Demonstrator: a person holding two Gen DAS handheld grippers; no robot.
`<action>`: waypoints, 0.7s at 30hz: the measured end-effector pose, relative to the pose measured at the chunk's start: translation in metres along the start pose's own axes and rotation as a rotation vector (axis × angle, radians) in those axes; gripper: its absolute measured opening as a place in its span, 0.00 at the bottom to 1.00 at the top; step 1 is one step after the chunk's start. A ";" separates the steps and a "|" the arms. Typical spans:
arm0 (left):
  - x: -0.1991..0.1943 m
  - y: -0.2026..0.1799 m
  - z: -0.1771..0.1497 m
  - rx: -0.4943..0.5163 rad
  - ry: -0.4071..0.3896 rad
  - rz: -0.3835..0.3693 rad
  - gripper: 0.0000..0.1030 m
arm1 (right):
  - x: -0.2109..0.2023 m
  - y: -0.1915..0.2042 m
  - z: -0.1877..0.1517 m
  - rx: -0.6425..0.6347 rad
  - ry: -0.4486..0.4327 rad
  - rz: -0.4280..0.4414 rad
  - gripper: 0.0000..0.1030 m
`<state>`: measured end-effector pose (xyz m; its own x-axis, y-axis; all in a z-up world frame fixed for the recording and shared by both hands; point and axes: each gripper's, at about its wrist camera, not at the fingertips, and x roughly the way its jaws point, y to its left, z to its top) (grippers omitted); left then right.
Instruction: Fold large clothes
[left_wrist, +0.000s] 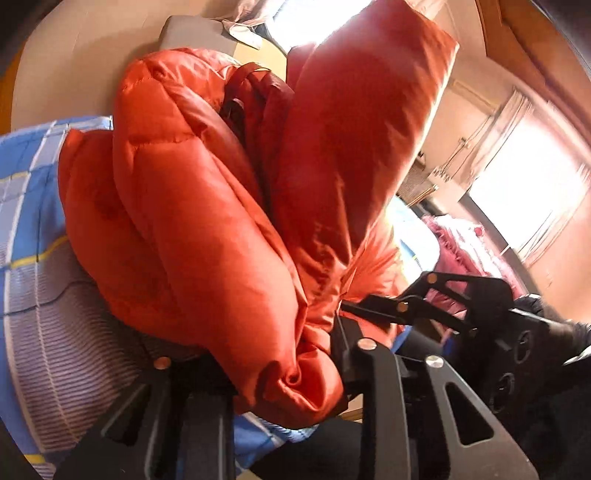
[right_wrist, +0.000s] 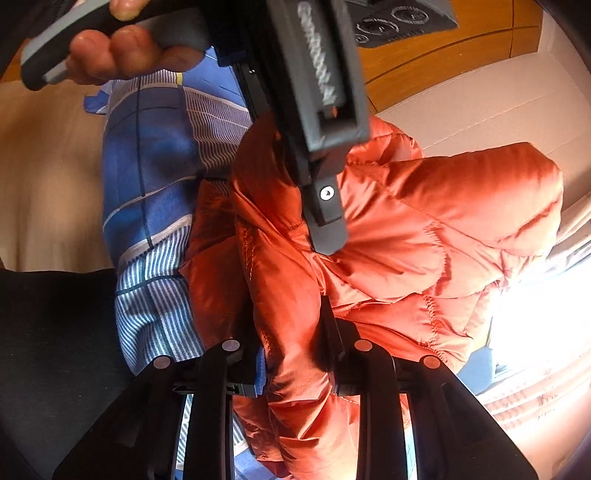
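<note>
Two grippers, left gripper & right gripper, each clamped on puffy orange jacket. It's soft, light, slippery, so you pinch thick seams.

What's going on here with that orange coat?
A person is folding a puffy orange jacket over a blue checked bedsheet, using a handheld gripping tool in each hand. The left tool pinches a bunched edge of the jacket, and the right tool clamps another fold. The jacket hangs bundled between them.

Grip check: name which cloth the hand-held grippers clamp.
The orange puffer jacket: left hand-held gripper and right hand-held gripper both pinch it; the blue checked sheet lies free.
</note>
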<state>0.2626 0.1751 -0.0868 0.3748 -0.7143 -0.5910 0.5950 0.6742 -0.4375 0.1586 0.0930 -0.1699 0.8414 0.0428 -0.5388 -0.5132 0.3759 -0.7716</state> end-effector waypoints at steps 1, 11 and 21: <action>0.001 0.001 0.000 0.003 0.001 0.007 0.21 | 0.000 -0.001 0.000 0.004 -0.001 0.005 0.25; 0.006 0.017 -0.009 -0.054 -0.009 0.016 0.19 | -0.007 -0.010 0.000 0.065 -0.004 0.051 0.35; 0.001 0.029 -0.016 -0.051 -0.020 0.009 0.20 | -0.023 -0.028 -0.003 0.112 0.015 0.106 0.45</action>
<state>0.2687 0.1971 -0.1109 0.3949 -0.7112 -0.5817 0.5549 0.6892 -0.4659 0.1532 0.0781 -0.1367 0.7807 0.0744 -0.6205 -0.5761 0.4706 -0.6683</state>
